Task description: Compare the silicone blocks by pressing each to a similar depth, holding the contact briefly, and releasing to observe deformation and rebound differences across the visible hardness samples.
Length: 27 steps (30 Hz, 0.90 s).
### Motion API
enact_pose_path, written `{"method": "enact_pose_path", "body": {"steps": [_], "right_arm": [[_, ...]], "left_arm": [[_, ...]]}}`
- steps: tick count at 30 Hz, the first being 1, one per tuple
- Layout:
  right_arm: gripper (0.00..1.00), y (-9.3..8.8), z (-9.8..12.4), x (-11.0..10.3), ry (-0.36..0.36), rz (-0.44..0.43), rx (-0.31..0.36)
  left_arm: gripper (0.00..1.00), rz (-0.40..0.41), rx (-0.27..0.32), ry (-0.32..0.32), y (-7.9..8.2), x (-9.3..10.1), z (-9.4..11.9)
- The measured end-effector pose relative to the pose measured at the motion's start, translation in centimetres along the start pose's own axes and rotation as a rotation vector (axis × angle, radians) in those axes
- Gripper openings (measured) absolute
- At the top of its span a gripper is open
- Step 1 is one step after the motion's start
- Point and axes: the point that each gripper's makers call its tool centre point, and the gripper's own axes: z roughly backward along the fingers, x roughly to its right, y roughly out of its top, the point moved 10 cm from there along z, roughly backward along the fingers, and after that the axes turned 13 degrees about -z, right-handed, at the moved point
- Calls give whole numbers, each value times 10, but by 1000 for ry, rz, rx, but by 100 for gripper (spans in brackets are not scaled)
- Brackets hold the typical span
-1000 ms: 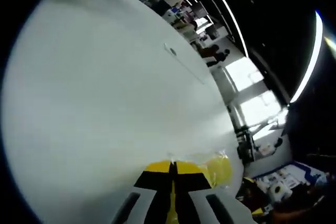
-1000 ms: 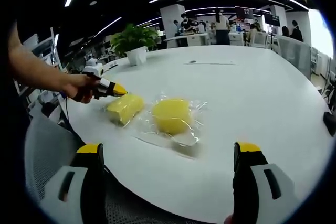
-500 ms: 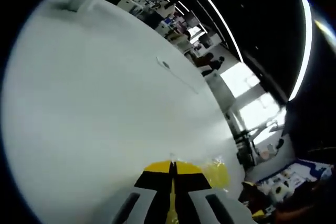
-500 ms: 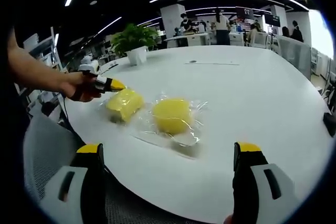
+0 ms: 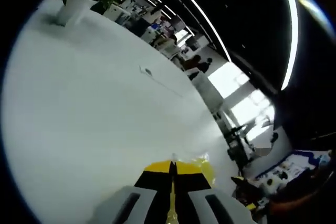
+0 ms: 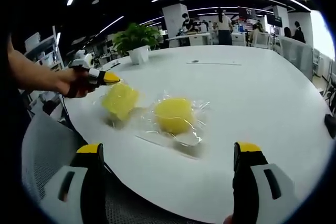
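1. The left gripper (image 5: 171,167), its two yellow-tipped jaws pressed together with no gap between them, points out across a white round table (image 5: 94,108); a patch of yellow in clear wrap shows just past the jaw tips in the left gripper view.
2. Seen from the right gripper view, the left gripper (image 6: 107,78), held in a person's hand (image 6: 73,82), touches its closed yellow tip to the upper edge of the left silicone block (image 6: 119,100), which sits tilted in its clear wrap.
3. The right gripper (image 6: 170,156) hangs above the near table edge with jaws spread wide and nothing between them.
4. The second silicone block (image 6: 174,115), rounder and wrapped in crinkled clear plastic, lies flat on the table just beside the first, untouched.
5. A potted plant (image 6: 135,39) stands at the far side of the table; beyond it, an open-plan office with people at desks (image 6: 220,24).
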Motion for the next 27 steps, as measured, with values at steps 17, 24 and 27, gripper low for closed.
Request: {"method": "enact_pose_path", "body": {"steps": [17,24,27], "right_arm": [[96,-3,1,-2,19,18,-20],[96,-2,2,-4,27,32,-25],[96,7,5,-9,52,124,6]], "left_arm": [[0,-333,28,-42,15,47,16],[0,-418,105,-46,45,68,21],[0,-419,143,-64,60,77,26]]}}
